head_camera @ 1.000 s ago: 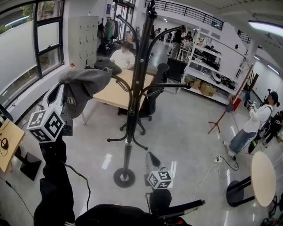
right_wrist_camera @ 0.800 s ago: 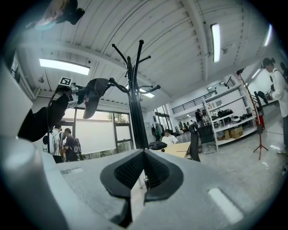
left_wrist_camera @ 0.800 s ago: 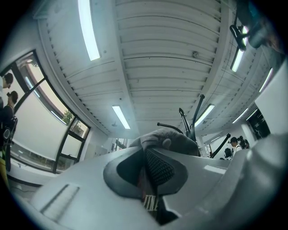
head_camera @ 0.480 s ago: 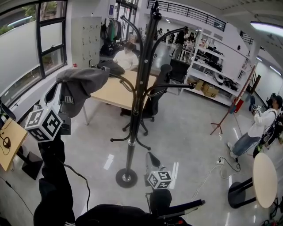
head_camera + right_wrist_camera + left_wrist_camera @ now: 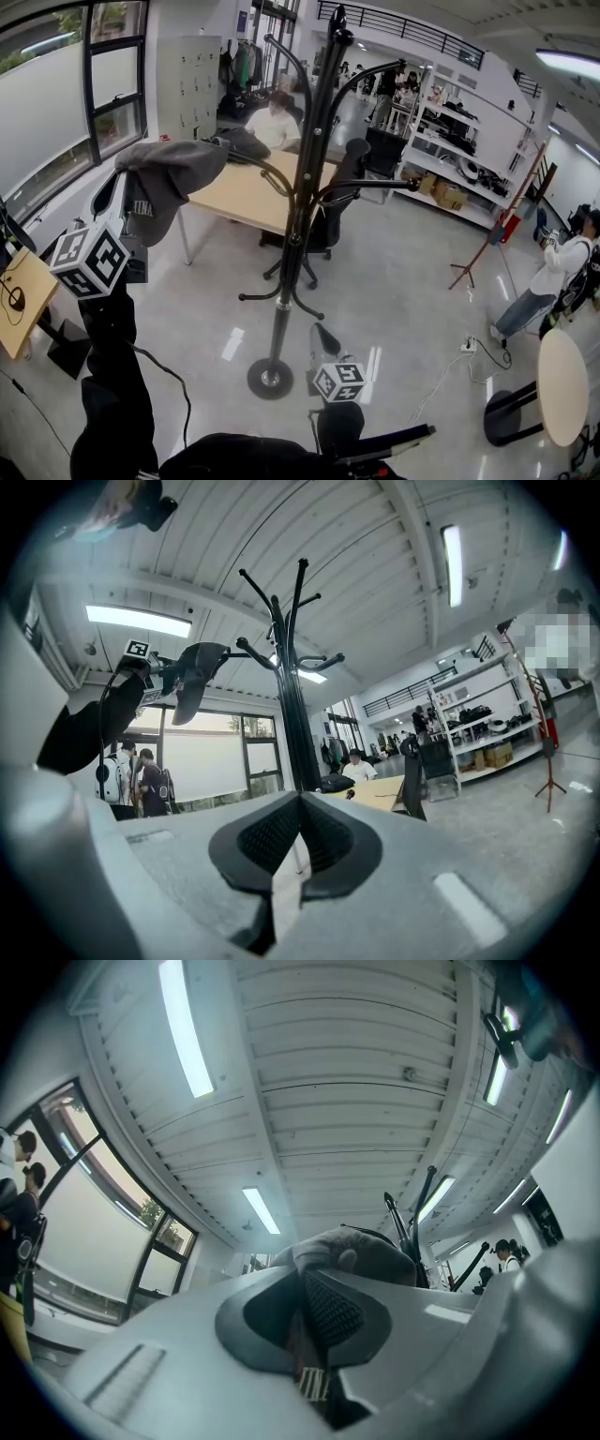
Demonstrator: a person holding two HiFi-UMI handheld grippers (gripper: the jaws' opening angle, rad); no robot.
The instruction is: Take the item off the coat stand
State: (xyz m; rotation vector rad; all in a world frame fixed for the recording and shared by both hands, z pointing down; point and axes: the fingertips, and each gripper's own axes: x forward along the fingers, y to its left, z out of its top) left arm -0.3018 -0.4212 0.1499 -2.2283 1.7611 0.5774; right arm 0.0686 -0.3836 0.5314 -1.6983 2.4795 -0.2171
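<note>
A grey cap hangs over the tip of a left-hand hook of the black coat stand. My left gripper is raised beside it, shut on the cap's lower edge. In the left gripper view the shut pads pinch dark fabric with a white label, and the cap's crown bulges just beyond them, with the coat stand behind. My right gripper is held low near the stand's base, shut and empty. From there I see the coat stand, the cap and the left gripper.
A wooden table with a seated person and a black office chair stand behind the stand. Shelving lines the back right. A round table, a floor cable and a standing person are on the right.
The left gripper and the cap's edge have shifted slightly up and to the left. The head view has tilted a little. The right gripper has stayed where it was.
</note>
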